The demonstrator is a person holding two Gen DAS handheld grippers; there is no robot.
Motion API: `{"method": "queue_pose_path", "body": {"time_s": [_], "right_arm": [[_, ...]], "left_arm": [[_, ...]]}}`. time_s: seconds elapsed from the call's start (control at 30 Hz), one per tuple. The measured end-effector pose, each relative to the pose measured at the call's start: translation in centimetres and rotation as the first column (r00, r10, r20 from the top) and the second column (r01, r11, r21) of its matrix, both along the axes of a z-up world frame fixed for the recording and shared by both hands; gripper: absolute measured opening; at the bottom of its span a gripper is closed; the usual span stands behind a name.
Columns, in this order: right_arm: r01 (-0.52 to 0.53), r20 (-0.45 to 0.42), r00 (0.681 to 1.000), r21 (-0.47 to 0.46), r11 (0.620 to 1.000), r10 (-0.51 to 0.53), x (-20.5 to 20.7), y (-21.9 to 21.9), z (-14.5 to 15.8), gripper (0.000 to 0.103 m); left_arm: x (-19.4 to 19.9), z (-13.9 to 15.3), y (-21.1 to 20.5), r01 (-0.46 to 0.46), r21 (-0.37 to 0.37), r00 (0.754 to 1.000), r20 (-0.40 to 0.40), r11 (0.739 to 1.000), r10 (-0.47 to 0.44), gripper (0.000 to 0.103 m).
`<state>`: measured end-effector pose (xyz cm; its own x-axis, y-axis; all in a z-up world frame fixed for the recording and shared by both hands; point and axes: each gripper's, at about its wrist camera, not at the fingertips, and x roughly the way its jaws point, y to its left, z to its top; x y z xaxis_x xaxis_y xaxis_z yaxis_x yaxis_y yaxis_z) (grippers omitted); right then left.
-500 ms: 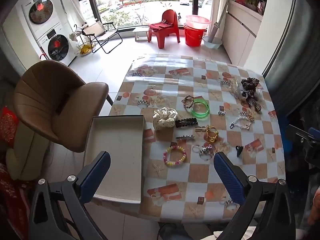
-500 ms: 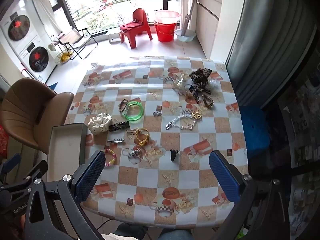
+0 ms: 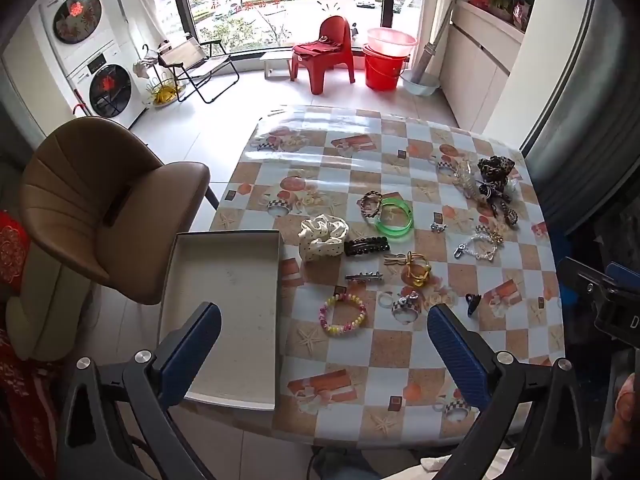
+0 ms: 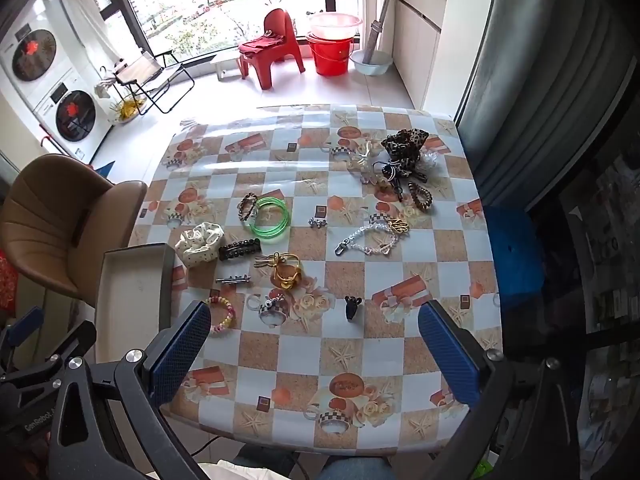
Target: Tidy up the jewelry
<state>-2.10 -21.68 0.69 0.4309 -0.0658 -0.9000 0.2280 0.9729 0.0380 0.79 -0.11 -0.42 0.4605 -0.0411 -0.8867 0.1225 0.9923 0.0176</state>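
Left gripper (image 3: 324, 340): hanging spread wide, gripping nothing, over the table's near edge.
Right gripper (image 4: 314, 344): gaping wide too, carrying nothing.
Tray (image 3: 224, 280): sitting bare at the table's (image 3: 400, 340) nine o'clock edge.
Jewelry: lying scattered; beaded bracelet (image 3: 342, 315) at six o'clock, green bangles (image 3: 394, 220) at centre, leopard scrunchie (image 3: 496, 168) at two o'clock.
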Motion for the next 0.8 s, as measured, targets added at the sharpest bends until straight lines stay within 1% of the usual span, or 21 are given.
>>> {"method": "queue_pose_path", "body": {"time_s": [0.07, 0.3, 0.8], "right_arm": [[0.0, -0.001, 1.0, -0.004, 1.0, 0.0, 0.25, -0.14, -0.36, 0.103], [0.0, -0.003, 1.0, 0.004, 1.0, 0.0, 0.22, -0.34, -0.08, 0.103], [0.003, -0.006, 1.0, -0.001, 1.0, -0.003, 0.32, -0.14, -0.2, 0.103]], "left_arm": [[0.02, 0.02, 0.16, 0.0, -0.004, 1.0, -0.002, 1.0, 0.0, 0.103], [0.02, -0.25, 0.1, 0.008, -0.007, 1.0, -0.007, 1.0, -0.008, 0.103], [0.15, -0.66, 0.31, -0.004, 0.0, 1.0, -0.011, 1.0, 0.004, 0.103]]}}
